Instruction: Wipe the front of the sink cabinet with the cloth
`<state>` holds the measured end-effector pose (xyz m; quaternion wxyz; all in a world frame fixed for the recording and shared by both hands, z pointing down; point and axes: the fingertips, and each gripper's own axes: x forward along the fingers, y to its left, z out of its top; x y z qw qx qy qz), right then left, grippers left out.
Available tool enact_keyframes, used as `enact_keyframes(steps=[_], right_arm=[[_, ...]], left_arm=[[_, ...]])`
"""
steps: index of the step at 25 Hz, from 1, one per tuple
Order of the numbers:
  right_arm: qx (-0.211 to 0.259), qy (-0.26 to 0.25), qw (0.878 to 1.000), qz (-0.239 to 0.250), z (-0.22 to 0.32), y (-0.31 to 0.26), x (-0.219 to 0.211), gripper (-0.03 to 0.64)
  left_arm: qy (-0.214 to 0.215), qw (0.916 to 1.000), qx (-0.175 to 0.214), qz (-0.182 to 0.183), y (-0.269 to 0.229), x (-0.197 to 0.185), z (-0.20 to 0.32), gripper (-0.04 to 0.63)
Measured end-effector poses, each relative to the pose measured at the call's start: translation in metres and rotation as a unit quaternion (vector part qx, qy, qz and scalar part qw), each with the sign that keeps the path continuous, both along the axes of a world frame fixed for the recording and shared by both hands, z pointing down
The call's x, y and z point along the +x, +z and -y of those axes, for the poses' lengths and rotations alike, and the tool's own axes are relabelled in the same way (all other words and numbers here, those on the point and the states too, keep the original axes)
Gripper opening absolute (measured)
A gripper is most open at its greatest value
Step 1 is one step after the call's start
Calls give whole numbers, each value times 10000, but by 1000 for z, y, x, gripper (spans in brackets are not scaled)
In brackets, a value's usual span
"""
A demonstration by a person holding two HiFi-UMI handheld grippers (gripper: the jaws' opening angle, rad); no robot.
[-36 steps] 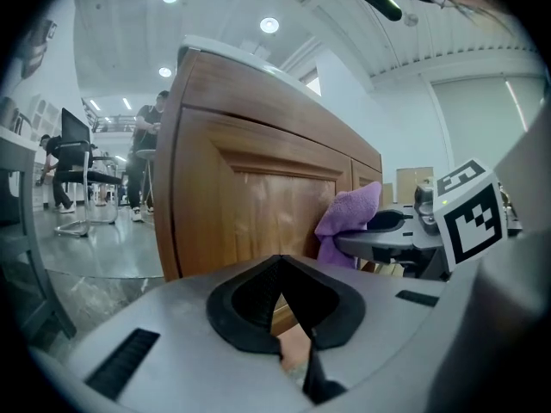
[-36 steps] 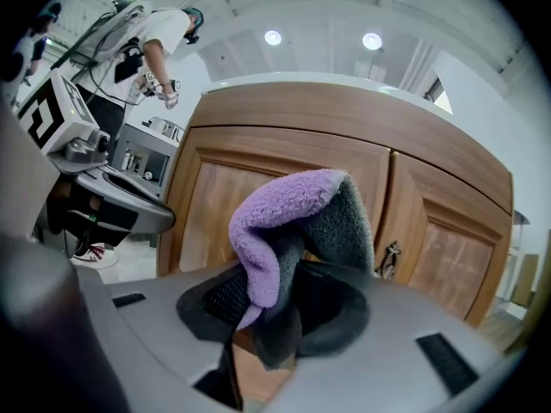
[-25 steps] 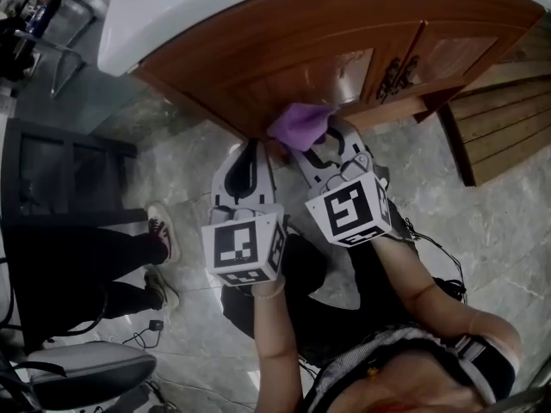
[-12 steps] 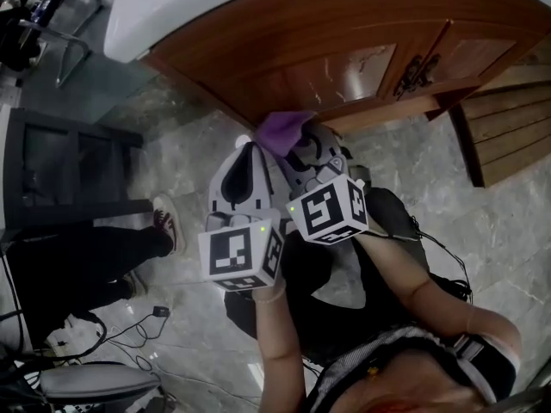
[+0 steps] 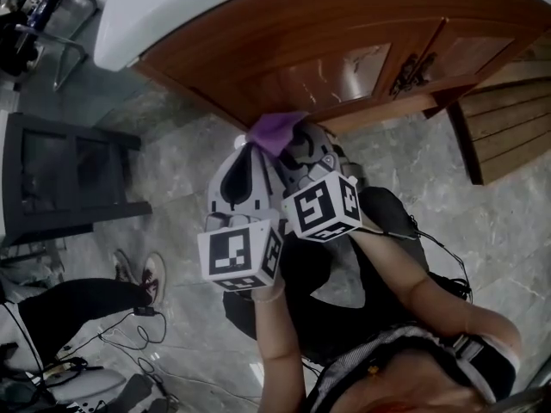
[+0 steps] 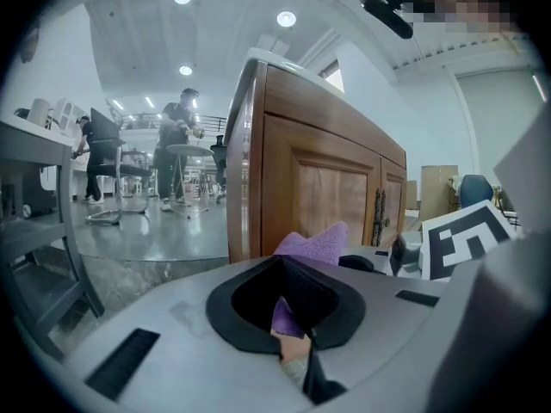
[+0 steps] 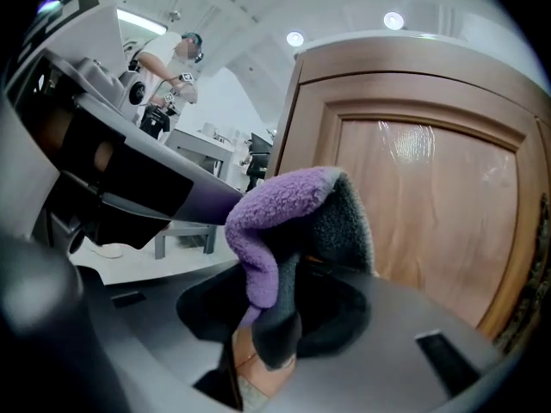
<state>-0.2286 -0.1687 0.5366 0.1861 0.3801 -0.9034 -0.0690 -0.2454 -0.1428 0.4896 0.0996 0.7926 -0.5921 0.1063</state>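
The brown wooden sink cabinet (image 5: pixel 327 33) fills the top of the head view. A purple cloth (image 5: pixel 274 132) is pressed against its front, low down near the left corner. My right gripper (image 5: pixel 297 142) is shut on the cloth, which bunches up purple and grey (image 7: pixel 284 222) over its tip, with the door panel (image 7: pixel 430 213) right behind. My left gripper (image 5: pixel 245 151) lies close beside it, jaws shut, tip against the cloth's left side. In the left gripper view the cloth (image 6: pixel 314 243) pokes up beyond the left gripper (image 6: pixel 288 295), before the cabinet (image 6: pixel 318 188).
A white sink top (image 5: pixel 172 7) overhangs the cabinet. Dark metal door handles (image 5: pixel 405 71) sit to the right. A black frame (image 5: pixel 60 179) stands at the left, wooden planks (image 5: pixel 508 136) at the right. A bystander's legs and shoes (image 5: pixel 138 278) and cables (image 5: pixel 164 334) lie on the tiled floor.
Both grippers and the cloth have slid left along the cabinet front toward its left corner and closed up side by side. The bystander's legs have moved down and away.
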Motion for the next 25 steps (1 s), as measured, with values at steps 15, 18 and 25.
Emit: enact_keyframes(steps=[15,18,25], right_arm=[[113,378,9989,-252,9,4,31,183],[73,451,9987,-207,13,4,39,183],[27,503,9986,-174,15,6,51,183]], left_arm=[[109,9999,-38,28,3,11,3,0],[179,9998,-28,28,2,17,6,0],[296,9995,-73,37,8,31,11,2]])
